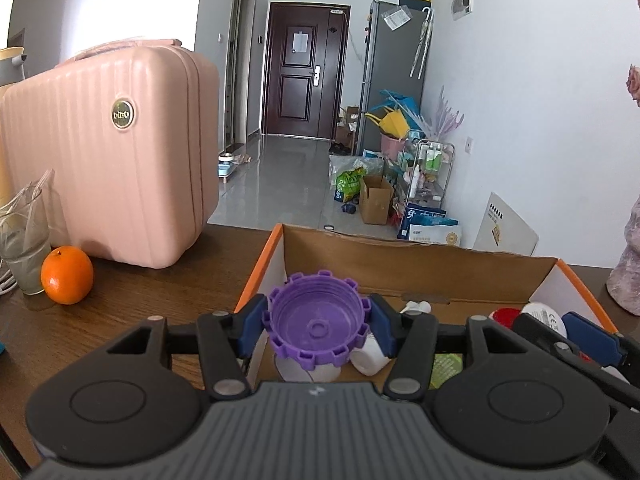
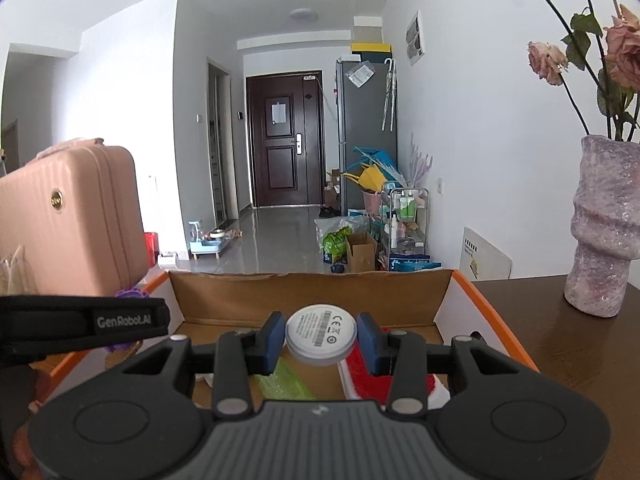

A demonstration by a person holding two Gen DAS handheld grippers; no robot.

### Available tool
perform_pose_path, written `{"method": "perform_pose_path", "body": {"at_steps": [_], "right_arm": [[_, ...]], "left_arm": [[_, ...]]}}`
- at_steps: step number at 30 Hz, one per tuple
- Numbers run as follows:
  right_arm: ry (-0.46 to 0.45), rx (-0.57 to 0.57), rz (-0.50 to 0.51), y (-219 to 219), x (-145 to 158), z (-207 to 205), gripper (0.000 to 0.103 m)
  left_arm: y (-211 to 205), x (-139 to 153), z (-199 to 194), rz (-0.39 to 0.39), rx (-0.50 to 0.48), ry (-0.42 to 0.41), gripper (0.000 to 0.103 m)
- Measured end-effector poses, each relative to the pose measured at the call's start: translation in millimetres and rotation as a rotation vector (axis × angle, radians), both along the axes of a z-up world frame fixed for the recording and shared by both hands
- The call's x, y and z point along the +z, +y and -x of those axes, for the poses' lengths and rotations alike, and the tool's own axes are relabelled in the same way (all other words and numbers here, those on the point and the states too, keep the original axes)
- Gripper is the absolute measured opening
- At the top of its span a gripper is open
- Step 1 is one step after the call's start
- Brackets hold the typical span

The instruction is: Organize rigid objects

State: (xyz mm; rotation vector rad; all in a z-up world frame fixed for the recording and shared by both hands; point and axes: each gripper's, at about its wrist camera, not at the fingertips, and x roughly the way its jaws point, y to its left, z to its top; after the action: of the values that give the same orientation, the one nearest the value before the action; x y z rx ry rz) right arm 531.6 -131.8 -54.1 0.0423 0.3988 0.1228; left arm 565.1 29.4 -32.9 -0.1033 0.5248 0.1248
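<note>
1. We see the left gripper [image 1: 318, 326] over the near left corner of the cardboard box [image 1: 416, 268]. A purple toothed cap [image 1: 316, 322] sits between its blue pads [image 1: 252, 328], hollow side facing the camera.
2. The pads stand right at the cap's toothed rim; we cannot tell whether they press on it.
3. Below the cap, at about 6 o'clock, a white bottle [image 1: 370, 358] lies inside the box.
4. In the right wrist view, the right gripper [image 2: 320, 340] pinches a white round disc [image 2: 321, 336] edge-on between its blue pads [image 2: 272, 340], the label side towards the camera.
5. The disc hangs above the open box [image 2: 304, 292]; beneath it lie a red brush-like item [image 2: 372, 380] at 5 o'clock and a green wrapper [image 2: 284, 384] at 7 o'clock.
6. On the wooden table [image 1: 140, 320], an orange [image 1: 67, 275] rests at 9 o'clock from the cap, beside a clear glass [image 1: 24, 248], with a pink suitcase [image 1: 108, 152] behind.
7. A mottled pink vase [image 2: 604, 224] with roses stands at 3 o'clock of the box.
</note>
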Motion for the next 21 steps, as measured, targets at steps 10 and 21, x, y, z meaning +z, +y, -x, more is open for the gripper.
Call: {"method": "perform_pose_path", "body": {"at_steps": [10,21], "right_arm": [[-0.024,-0.022,0.009,-2.2,5.3,4.6,0.088],[-0.053,-0.013,-0.024,-6.5,17.4,24.4,0.103]], "left_arm": [[7.0,11.2,8.3,0.008,0.008,-0.056,0.103],[13.7,33.2,34.4,-0.023,0.007,-0.118,0.103]]}}
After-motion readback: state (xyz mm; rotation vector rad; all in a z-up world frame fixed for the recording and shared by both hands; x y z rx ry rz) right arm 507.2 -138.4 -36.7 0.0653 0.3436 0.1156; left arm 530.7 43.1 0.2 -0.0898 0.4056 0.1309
